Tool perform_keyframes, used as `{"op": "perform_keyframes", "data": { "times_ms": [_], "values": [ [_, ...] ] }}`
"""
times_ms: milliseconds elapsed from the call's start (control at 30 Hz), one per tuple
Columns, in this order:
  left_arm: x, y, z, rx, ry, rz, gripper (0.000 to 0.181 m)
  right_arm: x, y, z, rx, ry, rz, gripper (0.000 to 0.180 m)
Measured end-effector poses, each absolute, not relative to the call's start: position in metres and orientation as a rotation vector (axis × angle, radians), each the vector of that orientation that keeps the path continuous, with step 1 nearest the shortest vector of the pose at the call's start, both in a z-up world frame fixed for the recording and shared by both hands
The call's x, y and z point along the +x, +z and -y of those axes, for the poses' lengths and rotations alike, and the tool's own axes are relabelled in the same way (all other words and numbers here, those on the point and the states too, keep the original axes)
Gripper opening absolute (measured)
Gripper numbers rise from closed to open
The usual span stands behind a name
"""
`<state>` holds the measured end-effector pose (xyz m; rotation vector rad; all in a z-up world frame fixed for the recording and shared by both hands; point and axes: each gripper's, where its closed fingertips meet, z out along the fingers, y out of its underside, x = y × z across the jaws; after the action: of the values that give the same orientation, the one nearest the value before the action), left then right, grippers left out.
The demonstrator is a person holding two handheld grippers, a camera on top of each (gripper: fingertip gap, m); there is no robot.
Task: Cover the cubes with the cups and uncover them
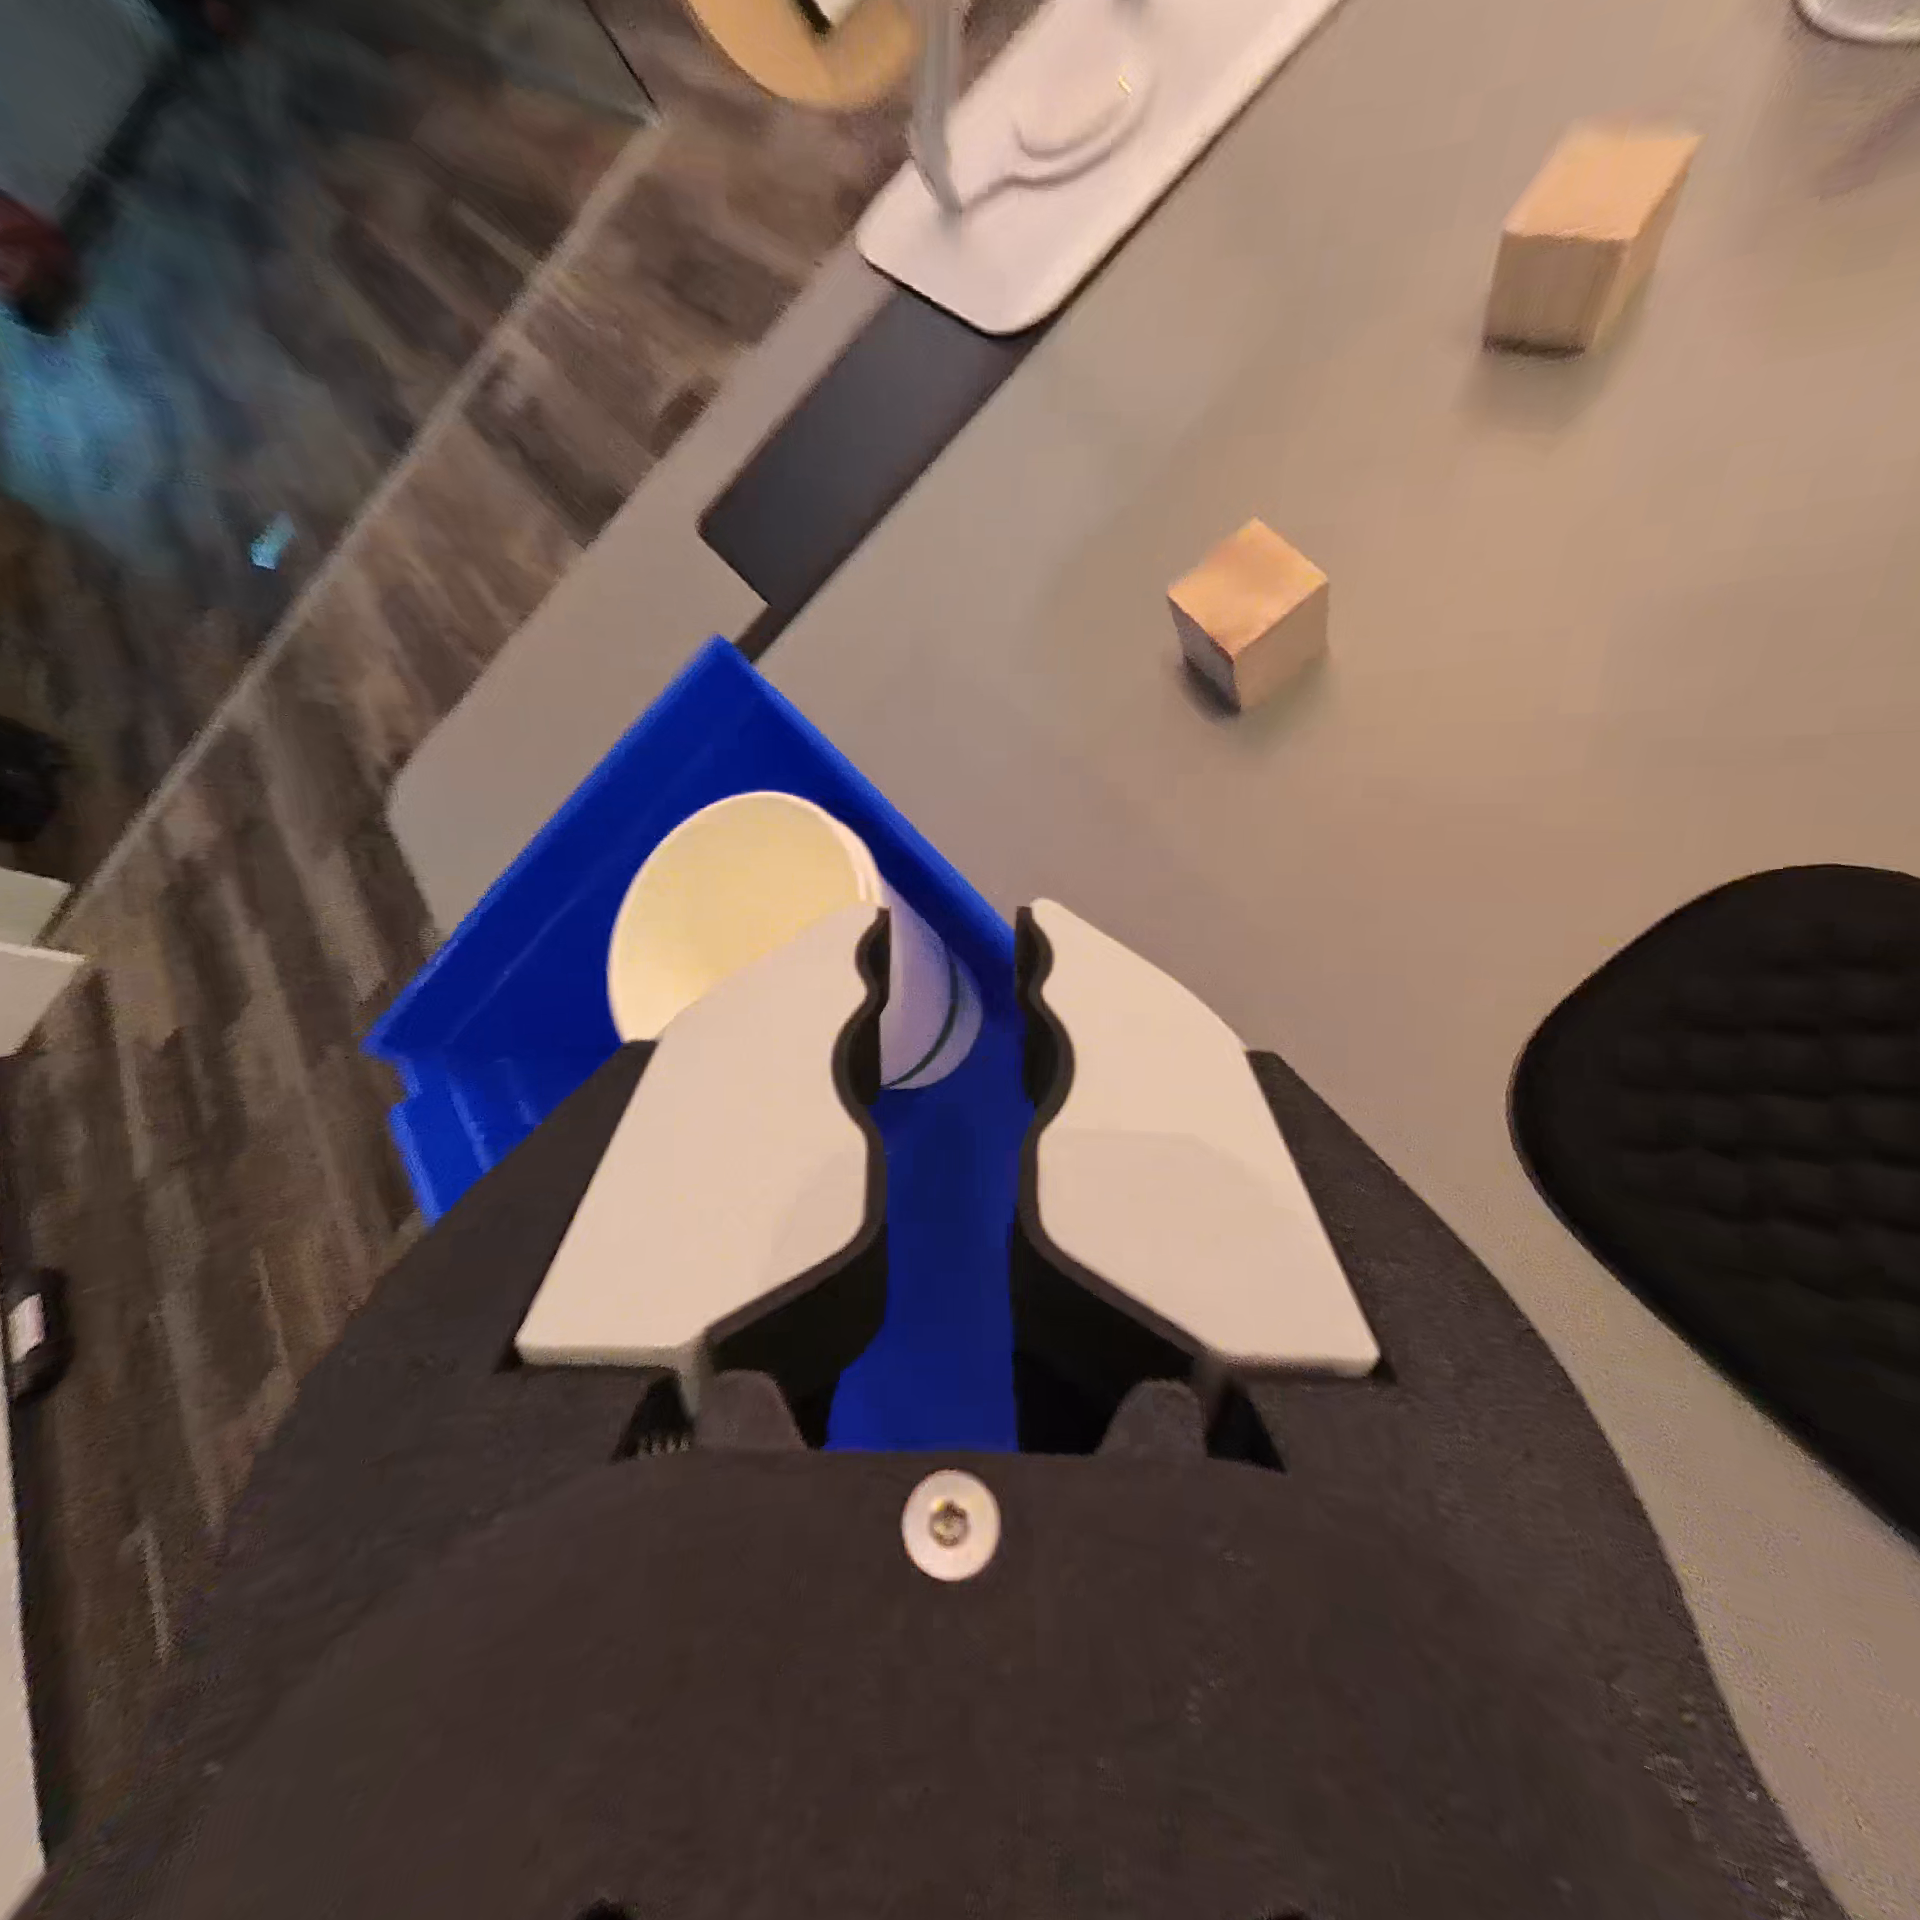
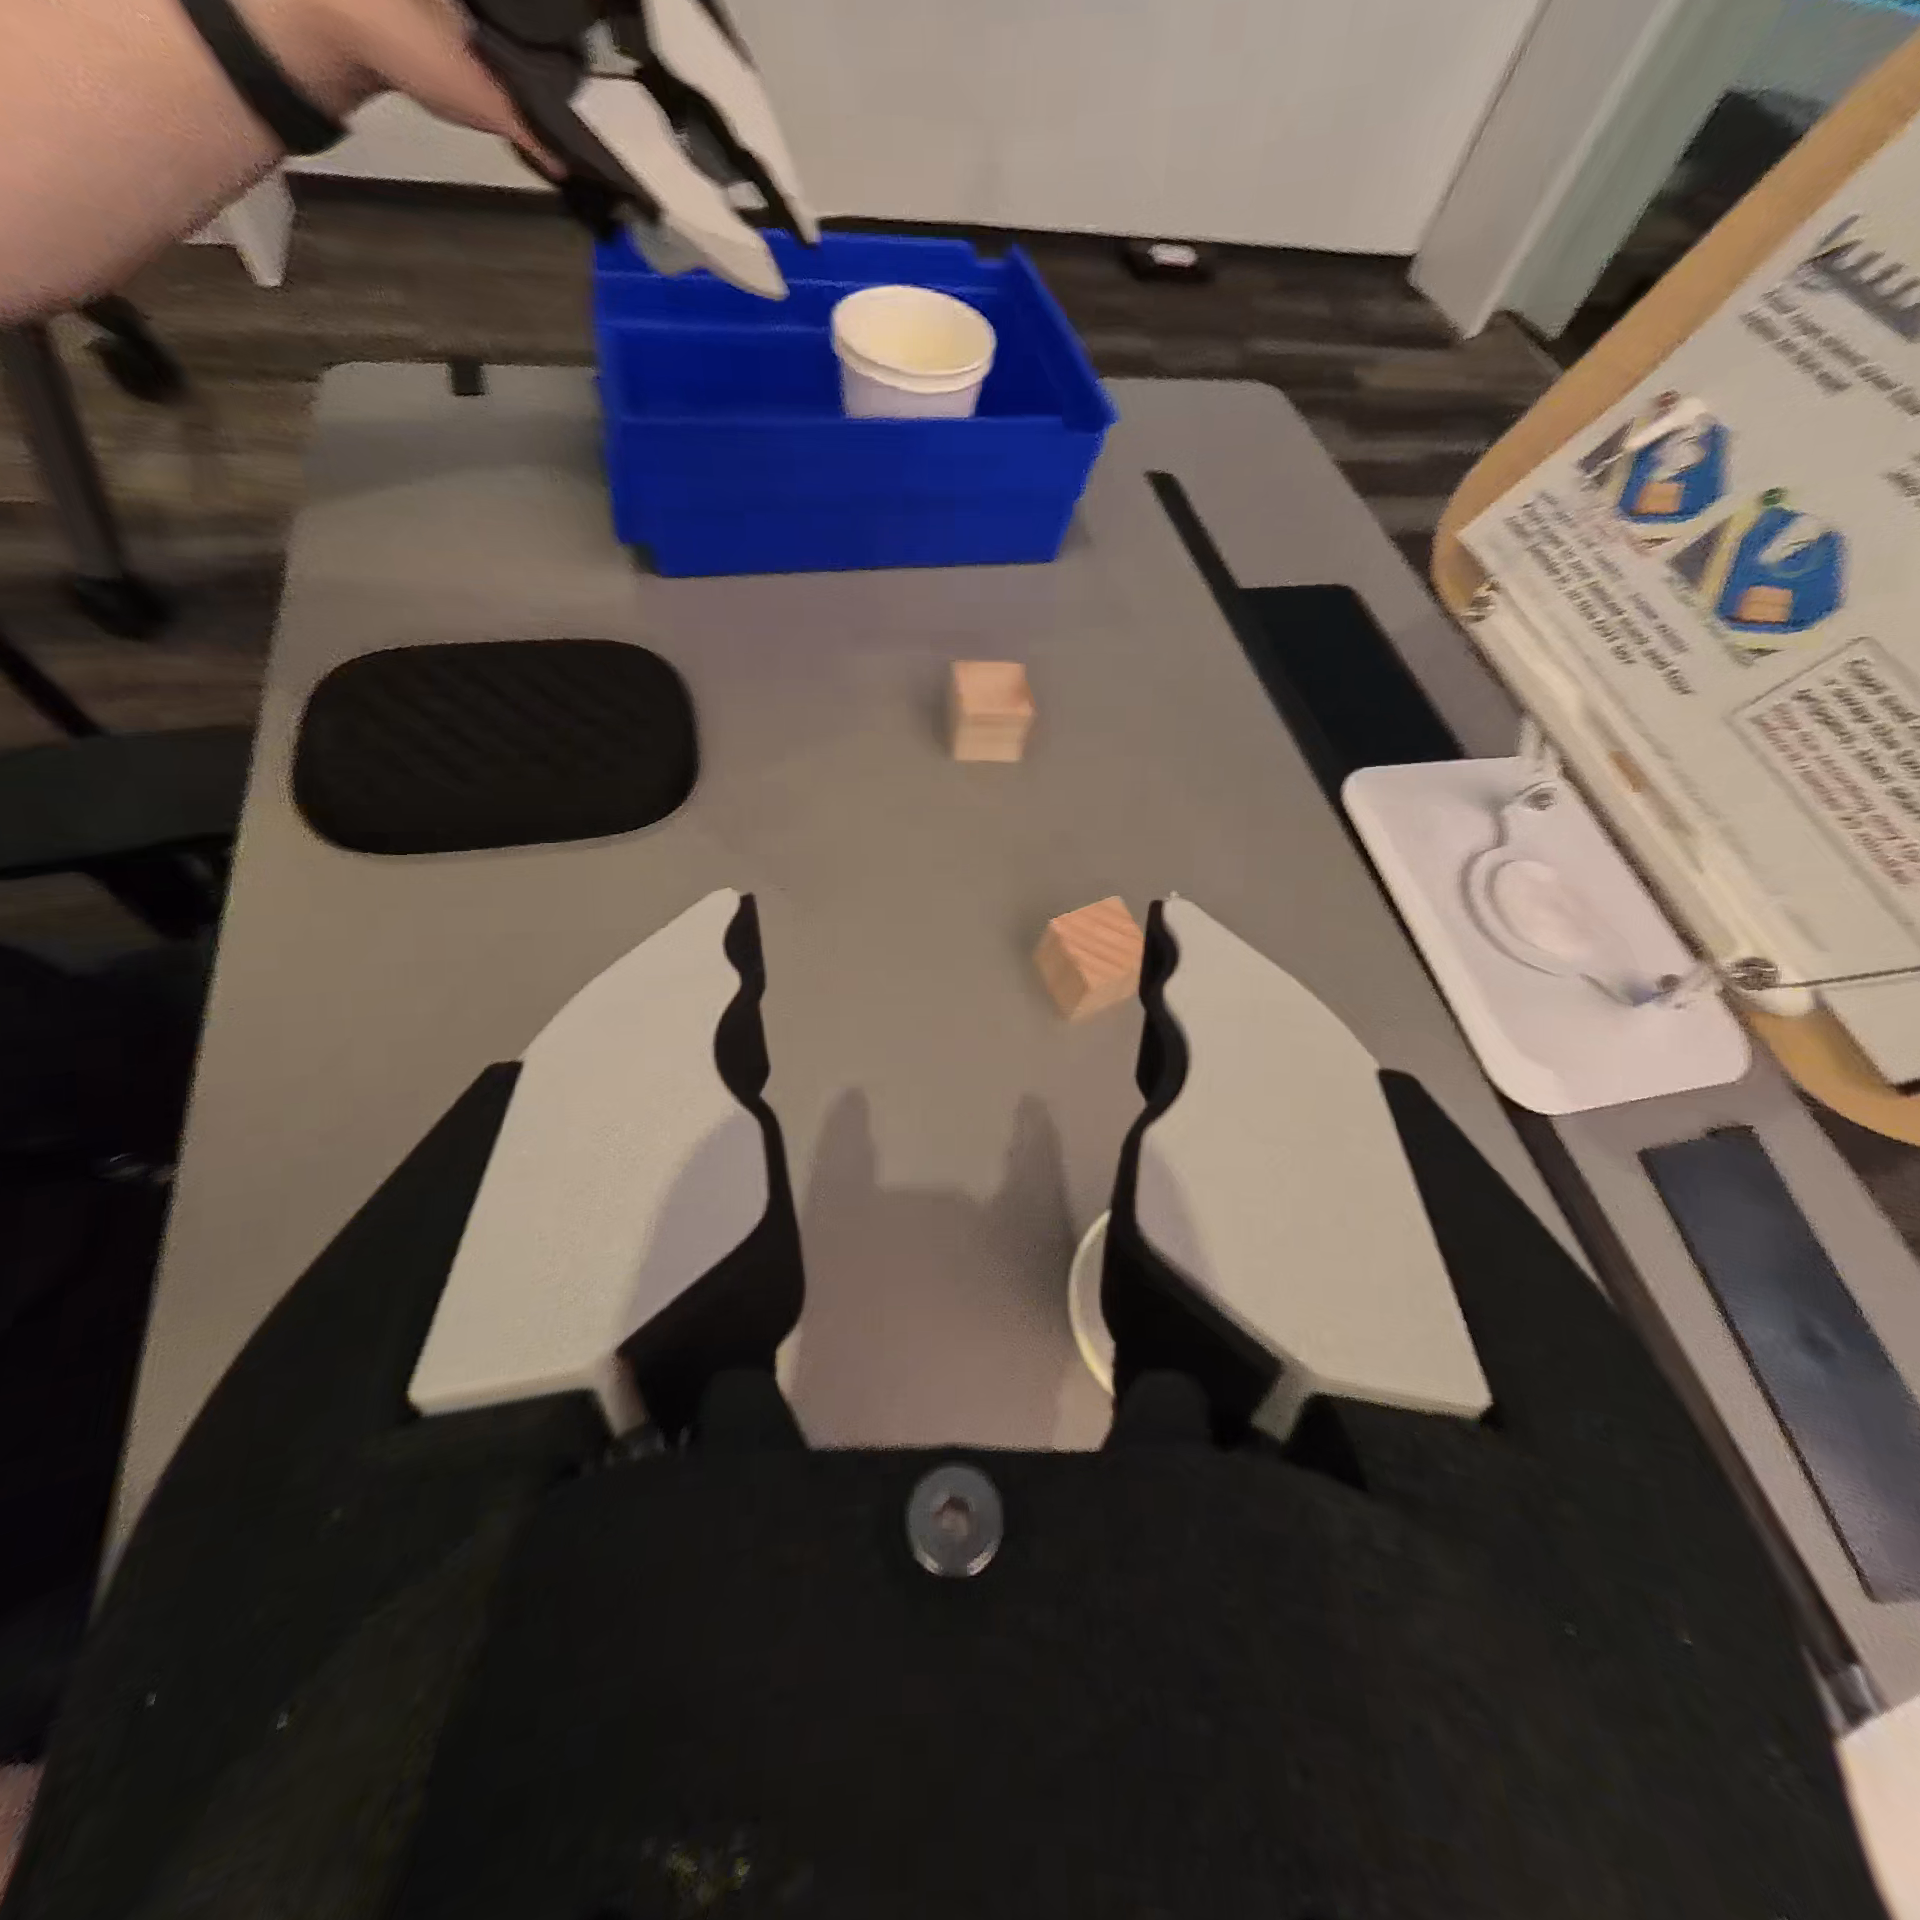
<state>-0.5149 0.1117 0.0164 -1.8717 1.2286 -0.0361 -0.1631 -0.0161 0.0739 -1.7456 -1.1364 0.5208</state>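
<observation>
While angled above bin [image 2: 852, 488], left tool [image 2: 774, 265] gapes.

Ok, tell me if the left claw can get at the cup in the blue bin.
Probably yes. The left claw is open right above the blue bin, the cup stands upright with nothing over it.

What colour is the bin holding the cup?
Bright blue bin, clearest in the right wrist view; the white cup stands upright inside.
</observation>
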Motion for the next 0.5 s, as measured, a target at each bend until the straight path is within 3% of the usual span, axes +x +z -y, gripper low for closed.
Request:
{"op": "perform_keyframes", "data": {
  "times_ms": [500],
  "values": [
    [-0.537, -0.037, -0.162, -2.061, 0.121, -1.315, 0.015, -0.129, 0.071, 0.018, -1.781, 0.550, 1.072, 0.064]
  ]
}}
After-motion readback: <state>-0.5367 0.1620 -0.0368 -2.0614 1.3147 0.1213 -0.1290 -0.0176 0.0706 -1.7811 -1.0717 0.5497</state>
